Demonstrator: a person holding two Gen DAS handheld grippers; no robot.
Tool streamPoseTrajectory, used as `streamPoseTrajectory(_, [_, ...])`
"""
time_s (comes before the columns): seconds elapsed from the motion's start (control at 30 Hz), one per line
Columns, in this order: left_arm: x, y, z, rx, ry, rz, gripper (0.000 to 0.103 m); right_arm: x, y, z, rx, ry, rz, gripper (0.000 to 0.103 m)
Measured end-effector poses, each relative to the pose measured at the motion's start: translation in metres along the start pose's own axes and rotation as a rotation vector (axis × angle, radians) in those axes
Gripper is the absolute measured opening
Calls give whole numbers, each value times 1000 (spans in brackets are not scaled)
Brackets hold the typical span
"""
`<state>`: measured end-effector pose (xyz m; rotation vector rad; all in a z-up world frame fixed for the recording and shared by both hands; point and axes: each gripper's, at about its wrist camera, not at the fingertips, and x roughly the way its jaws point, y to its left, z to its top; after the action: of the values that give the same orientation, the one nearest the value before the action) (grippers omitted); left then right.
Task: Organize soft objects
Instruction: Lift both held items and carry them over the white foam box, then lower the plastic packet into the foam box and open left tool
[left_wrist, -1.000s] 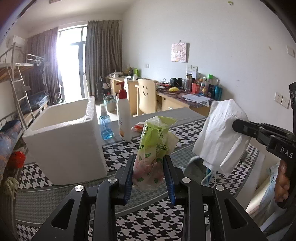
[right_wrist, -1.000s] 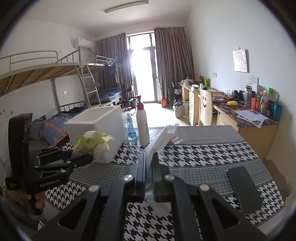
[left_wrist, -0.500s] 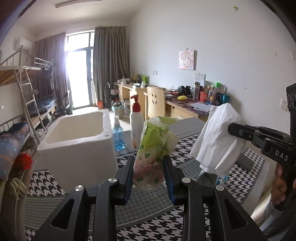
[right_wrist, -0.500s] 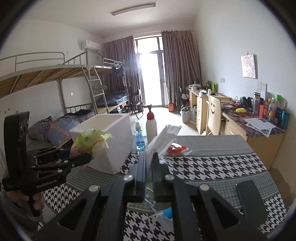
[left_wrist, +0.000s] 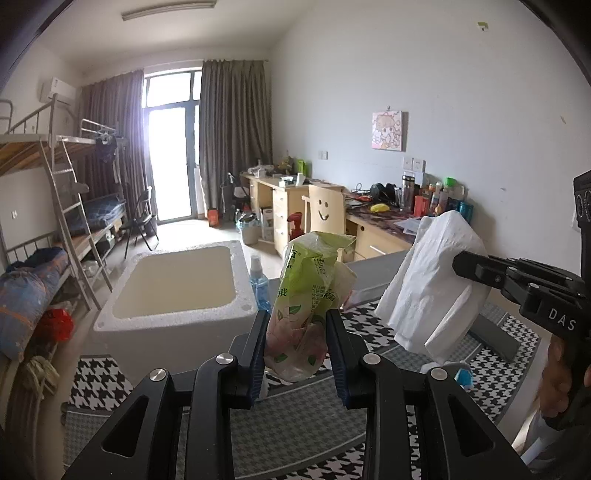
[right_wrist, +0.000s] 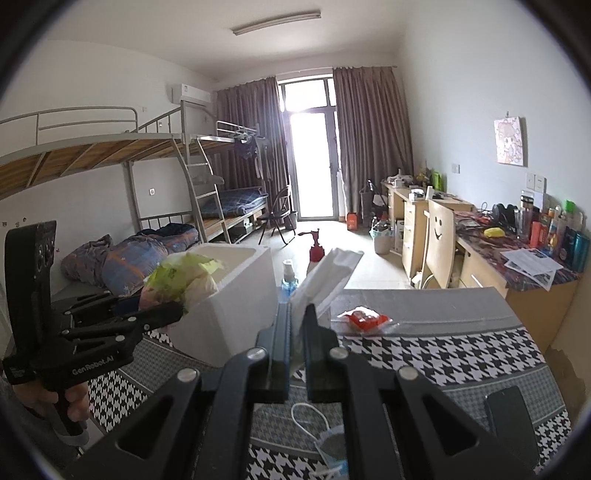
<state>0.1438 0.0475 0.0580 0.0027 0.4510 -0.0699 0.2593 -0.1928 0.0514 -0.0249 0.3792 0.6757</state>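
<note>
While both grippers hang above the table's near edge, left gripper (left_wrist: 297, 345) is clamped on a green tissue pack (left_wrist: 314, 284), pads squeezing its lower end; right gripper (right_wrist: 297, 328) is pinched tight on a white tissue wad (right_wrist: 325, 277), held upright. Both look light, limp and crushable; the pack's film looks slippery, so a low mid-body grip suits it. Foam box (left_wrist: 173, 314) sits open at the table's left edge, the likely drop spot. Face mask (right_wrist: 332, 443) lies at the near edge.

Green packet (left_wrist: 314, 280); white tissues (left_wrist: 432, 291)
</note>
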Motion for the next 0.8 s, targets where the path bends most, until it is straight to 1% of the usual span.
streamPoseTrajectory(0.07, [3, 2, 3, -4, -1, -2, 32, 4, 1, 4, 0, -1, 6, 8])
streamPoseTrajectory(0.43, [10, 17, 19, -18, -31, 52, 32, 18, 16, 24, -47, -5, 41, 8])
streamPoseTrajectory(0.8, [13, 31, 28, -37, -47, 86, 32, 28, 26, 36, -64, -15, 55, 8])
